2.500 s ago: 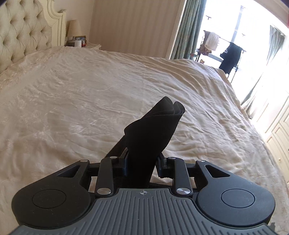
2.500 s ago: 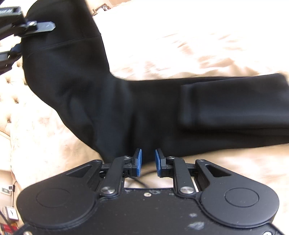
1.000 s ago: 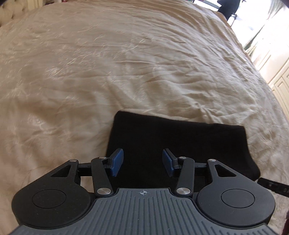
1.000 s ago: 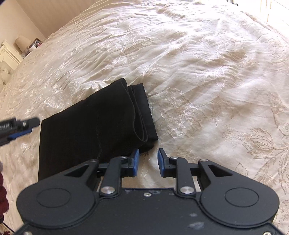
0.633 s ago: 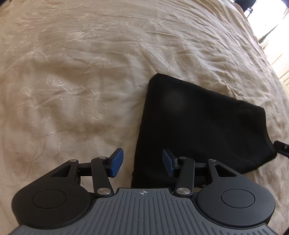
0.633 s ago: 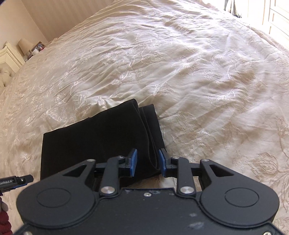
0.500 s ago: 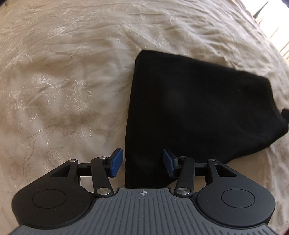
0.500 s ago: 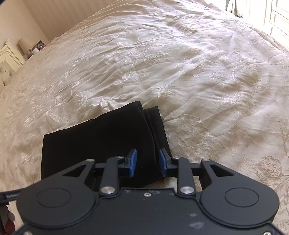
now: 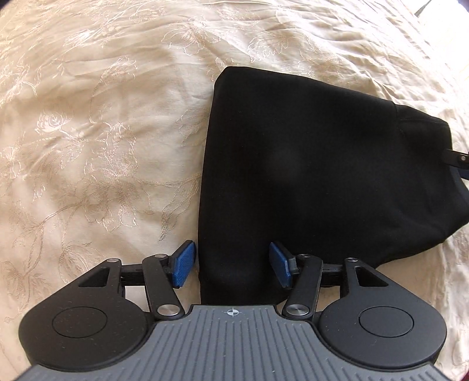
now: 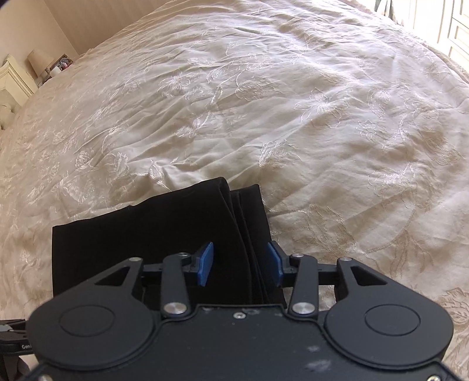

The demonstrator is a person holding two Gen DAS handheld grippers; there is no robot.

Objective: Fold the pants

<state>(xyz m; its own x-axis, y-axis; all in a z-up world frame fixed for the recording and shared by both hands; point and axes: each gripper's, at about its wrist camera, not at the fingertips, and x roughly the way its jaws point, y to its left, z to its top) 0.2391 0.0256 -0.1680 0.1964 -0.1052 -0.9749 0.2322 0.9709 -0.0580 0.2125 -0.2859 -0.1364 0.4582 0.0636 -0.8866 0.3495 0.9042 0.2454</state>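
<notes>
The black pants lie folded into a flat bundle on the cream bedspread. My left gripper is open, its blue pads astride the near left corner of the bundle. My right gripper is open too, its pads astride the layered edge of the pants at their right end. A tip of the right gripper shows at the right edge of the left wrist view. Part of the left gripper shows at the lower left of the right wrist view.
The embroidered bedspread spreads wide around the pants. A nightstand with a lamp stands at the far left corner. White cabinet doors are at the far right beyond the bed edge.
The left gripper let go of the raised pants, which now lie folded flat. Both grippers have come down close over the bundle's ends, and the right jaws have opened wider.
</notes>
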